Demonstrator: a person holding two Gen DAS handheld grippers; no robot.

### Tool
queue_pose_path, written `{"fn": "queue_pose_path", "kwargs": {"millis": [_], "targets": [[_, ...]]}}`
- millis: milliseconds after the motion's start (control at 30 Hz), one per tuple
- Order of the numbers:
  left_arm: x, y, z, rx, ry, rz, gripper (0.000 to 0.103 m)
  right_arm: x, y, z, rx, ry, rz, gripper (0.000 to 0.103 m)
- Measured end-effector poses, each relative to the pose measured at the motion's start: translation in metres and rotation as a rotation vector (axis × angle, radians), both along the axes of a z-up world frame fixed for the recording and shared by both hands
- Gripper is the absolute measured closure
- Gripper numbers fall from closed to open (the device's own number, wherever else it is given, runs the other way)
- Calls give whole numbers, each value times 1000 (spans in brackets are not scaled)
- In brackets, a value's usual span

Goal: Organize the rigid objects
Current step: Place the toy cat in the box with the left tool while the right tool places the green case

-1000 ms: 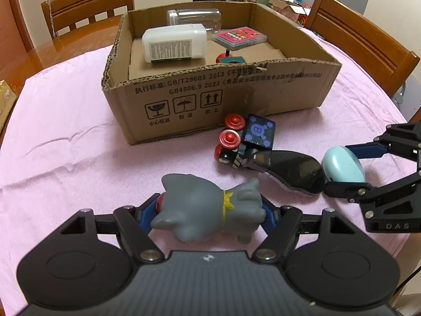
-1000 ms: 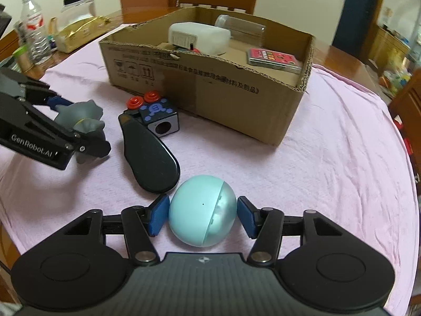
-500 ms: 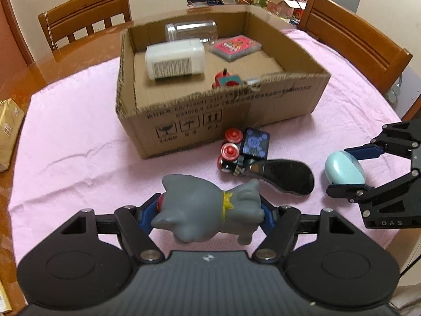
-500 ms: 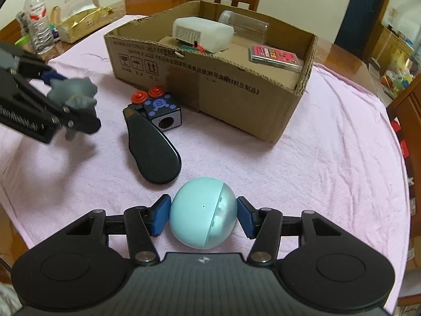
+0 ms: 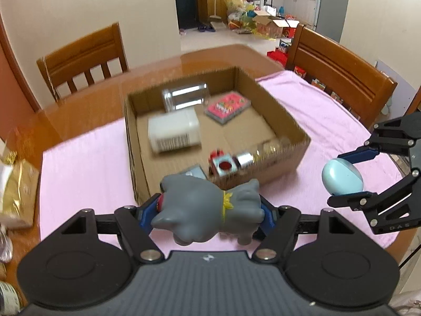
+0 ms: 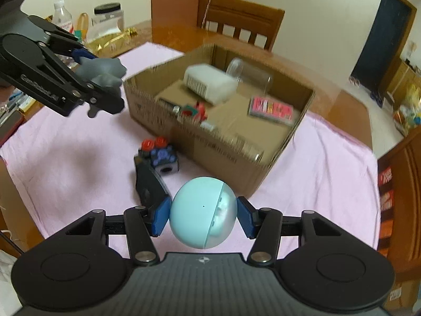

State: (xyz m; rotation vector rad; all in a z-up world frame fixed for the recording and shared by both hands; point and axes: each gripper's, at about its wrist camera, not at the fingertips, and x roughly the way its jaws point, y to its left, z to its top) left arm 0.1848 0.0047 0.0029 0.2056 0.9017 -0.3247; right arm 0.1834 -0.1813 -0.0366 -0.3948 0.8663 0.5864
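My left gripper (image 5: 208, 213) is shut on a grey toy animal (image 5: 208, 208) and holds it high above the near edge of the open cardboard box (image 5: 300, 134). It also shows in the right wrist view (image 6: 101, 71). My right gripper (image 6: 202, 214) is shut on a light blue ball-shaped case (image 6: 202, 213), lifted above the pink cloth, right of the box in the left wrist view (image 5: 342, 176). A black oval case (image 6: 150, 184) and a dark cube toy with red knobs (image 6: 160, 154) lie on the cloth in front of the box.
The box holds a white container (image 5: 173, 131), a clear jar (image 5: 184, 97), a pink card pack (image 5: 227, 106) and small cube toys (image 5: 223, 163). Wooden chairs (image 5: 339, 68) stand around the table. Bottles and a gold bag (image 6: 110, 39) sit at the table's left side.
Both grippers have risen well above the table with their objects. The left one has moved forward over the box's near edge; the box interior now shows from above.
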Motion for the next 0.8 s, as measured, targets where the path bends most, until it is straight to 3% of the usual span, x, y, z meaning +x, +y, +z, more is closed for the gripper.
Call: {"fn": "queue_pose_path", "kwargs": {"millis": [400, 800], "targets": [[32, -13, 14, -5, -51, -5, 31, 38, 5, 28, -3, -81, 28, 44], [36, 5, 23, -33, -71, 91, 31, 88, 20, 32, 8, -109, 37, 44]]}}
